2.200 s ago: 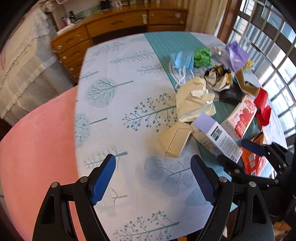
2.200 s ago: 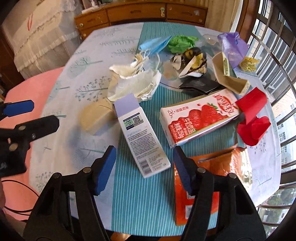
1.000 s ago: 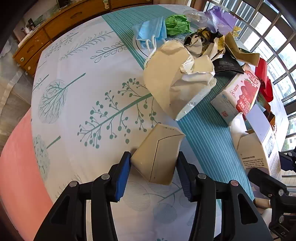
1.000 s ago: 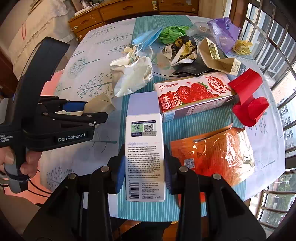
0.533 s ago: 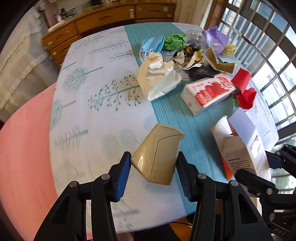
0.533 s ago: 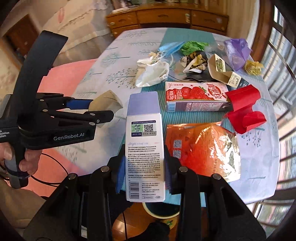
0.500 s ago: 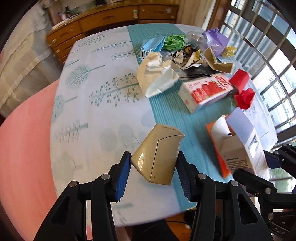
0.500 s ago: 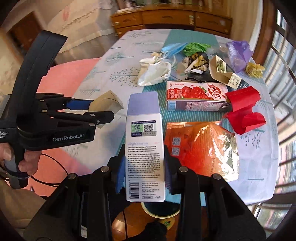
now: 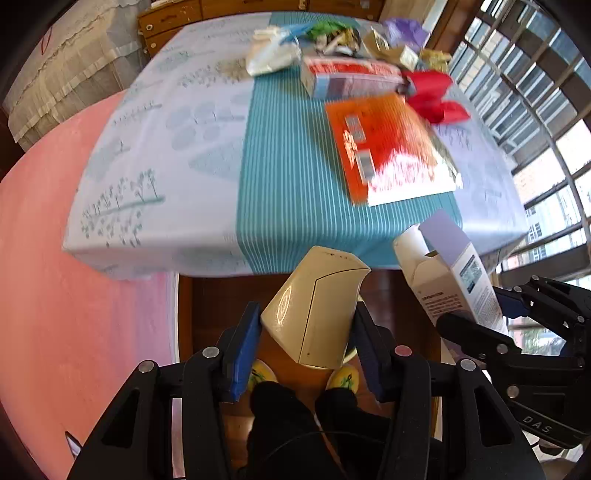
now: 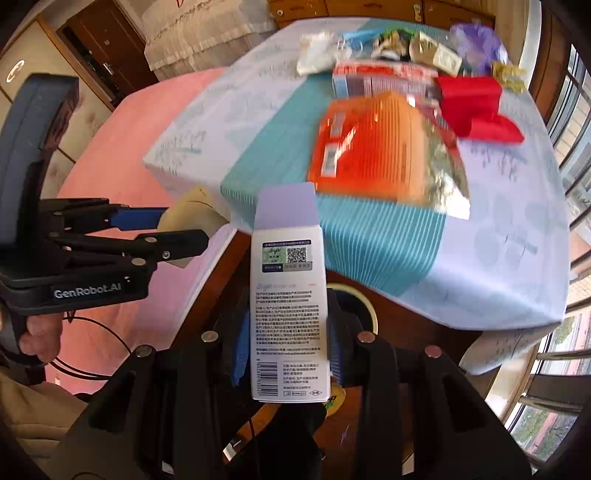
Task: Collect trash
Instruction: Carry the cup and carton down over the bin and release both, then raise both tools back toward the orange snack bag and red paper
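Trash being carried off the table (image 9: 295, 177), left gripper (image 9: 306, 343) clamping a cream carton piece (image 9: 314, 310), right gripper (image 10: 286, 336) squeezing a white box (image 10: 288, 295), both hanging past the table edge above wooden floor (image 9: 218, 295), remaining wrappers lying on the cloth.

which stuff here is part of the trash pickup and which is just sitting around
Part of the job:
- beige carton, clamped in the left gripper
- white and lilac box, clamped in the right gripper
- orange packet, strawberry carton, red wrapper, all on the table

Just there:
- tablecloth
- wooden dresser
- window bars
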`<act>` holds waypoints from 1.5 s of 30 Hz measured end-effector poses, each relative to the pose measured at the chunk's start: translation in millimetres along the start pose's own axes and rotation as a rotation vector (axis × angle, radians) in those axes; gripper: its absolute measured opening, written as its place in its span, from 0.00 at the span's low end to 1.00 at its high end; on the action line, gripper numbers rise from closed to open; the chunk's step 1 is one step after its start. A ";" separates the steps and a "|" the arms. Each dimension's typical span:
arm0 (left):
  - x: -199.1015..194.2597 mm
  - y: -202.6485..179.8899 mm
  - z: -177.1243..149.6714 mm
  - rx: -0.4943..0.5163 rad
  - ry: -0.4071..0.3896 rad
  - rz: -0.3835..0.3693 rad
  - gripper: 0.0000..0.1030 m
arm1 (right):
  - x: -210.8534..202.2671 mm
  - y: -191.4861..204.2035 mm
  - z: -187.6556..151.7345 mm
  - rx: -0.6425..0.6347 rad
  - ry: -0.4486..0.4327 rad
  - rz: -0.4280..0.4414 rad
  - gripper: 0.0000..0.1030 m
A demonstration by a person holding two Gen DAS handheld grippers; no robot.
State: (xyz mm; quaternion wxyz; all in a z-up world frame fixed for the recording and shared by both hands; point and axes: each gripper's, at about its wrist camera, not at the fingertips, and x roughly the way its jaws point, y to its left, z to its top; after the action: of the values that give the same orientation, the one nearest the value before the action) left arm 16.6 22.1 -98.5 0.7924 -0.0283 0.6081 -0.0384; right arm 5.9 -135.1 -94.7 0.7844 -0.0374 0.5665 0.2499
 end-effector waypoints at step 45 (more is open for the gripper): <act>182.9 -6.4 -61.7 0.218 0.009 -0.074 0.90 | 187.0 -92.0 -125.8 0.551 0.002 -0.185 0.71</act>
State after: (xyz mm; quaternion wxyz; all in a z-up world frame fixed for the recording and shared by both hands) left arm 4.0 -1.6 -289.8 0.7862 0.0359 0.6022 -0.1338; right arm -19.9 -193.0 -329.7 0.7839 0.1255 0.6080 0.0141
